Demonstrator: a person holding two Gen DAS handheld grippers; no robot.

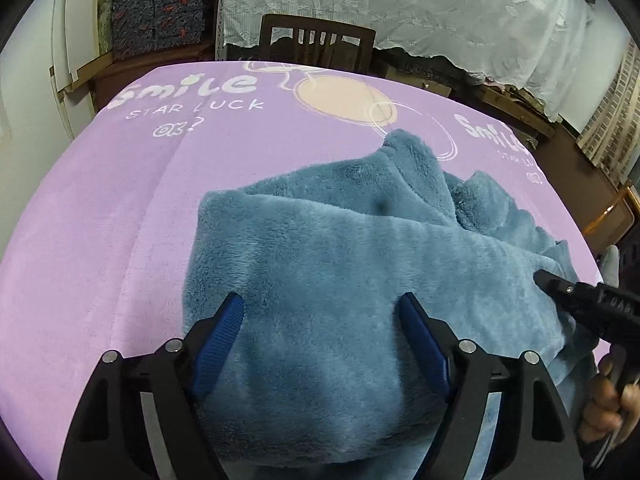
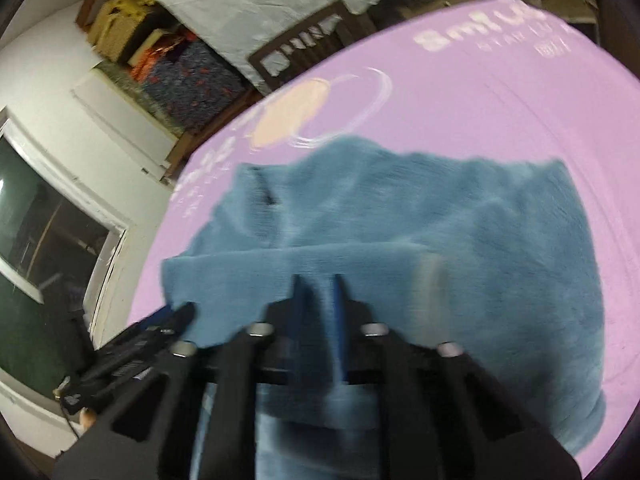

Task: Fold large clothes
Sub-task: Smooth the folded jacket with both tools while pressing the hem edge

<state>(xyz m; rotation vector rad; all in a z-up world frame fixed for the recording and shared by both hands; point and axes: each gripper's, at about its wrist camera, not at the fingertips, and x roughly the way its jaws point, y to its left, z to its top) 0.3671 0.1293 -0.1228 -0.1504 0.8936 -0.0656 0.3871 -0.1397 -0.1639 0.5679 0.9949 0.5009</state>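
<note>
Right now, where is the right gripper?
Right gripper sits at the blue fleece garment's near right edge on the purple cloth, right of the left gripper.

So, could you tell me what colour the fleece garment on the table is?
Dusty blue fleece garment, clearest in the left wrist view.

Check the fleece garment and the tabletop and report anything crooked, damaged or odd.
No damage or spill shows. The blue-grey fleece garment is only partly folded: its far edge bunches into uneven peaks on the lilac printed tablecloth. The left gripper is open over it; the right gripper looks nearly closed on a fold, though that view is blurred.
</note>
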